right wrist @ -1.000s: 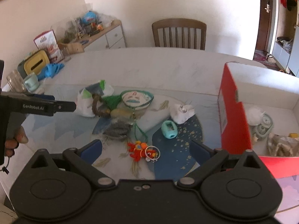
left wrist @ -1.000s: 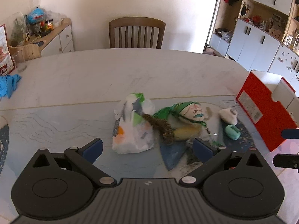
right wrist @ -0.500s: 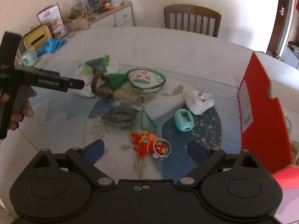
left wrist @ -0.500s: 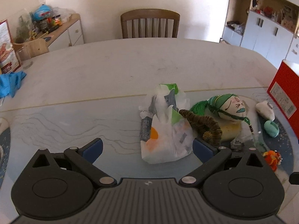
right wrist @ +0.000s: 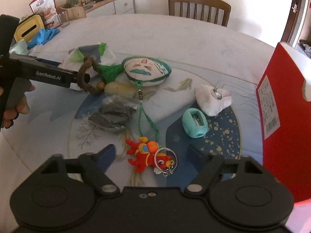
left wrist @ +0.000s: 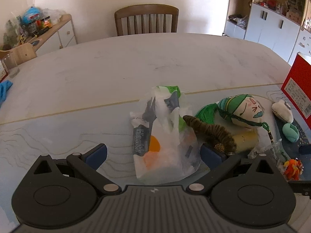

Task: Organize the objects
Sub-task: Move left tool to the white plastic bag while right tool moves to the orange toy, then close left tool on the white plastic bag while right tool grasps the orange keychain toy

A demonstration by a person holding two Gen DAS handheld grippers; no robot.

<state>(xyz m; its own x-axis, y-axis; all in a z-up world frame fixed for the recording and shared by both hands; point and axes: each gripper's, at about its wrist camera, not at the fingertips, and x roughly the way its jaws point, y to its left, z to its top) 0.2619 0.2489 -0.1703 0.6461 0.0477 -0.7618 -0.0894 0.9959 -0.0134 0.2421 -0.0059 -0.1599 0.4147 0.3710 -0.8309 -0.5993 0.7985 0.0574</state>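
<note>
My left gripper (left wrist: 154, 153) is open and low over the table, with a white plastic bag (left wrist: 165, 145) of packets lying between its fingers, the pads clear of it. My right gripper (right wrist: 152, 155) is closing its jaws. A red dragon keychain (right wrist: 147, 155) lies between its blue pads, which stand apart from it. Behind it lie a grey packet (right wrist: 112, 116), a teal sharpener (right wrist: 194, 123), a white pouch (right wrist: 213, 99), a painted face cushion (right wrist: 145, 69) with green cord, and a brown braided ring (right wrist: 85, 75).
A red box (right wrist: 281, 101) stands open at the right edge of the table. A wooden chair (left wrist: 145, 21) is at the far side. A sideboard (right wrist: 108, 3) with clutter, a yellow tissue box (right wrist: 27, 29) and a blue cloth (right wrist: 44, 36) are at the left.
Both grippers have come down toward the table. The bag now sits between the left fingers. The right jaws have narrowed around the red keychain, which looks larger and nearer.
</note>
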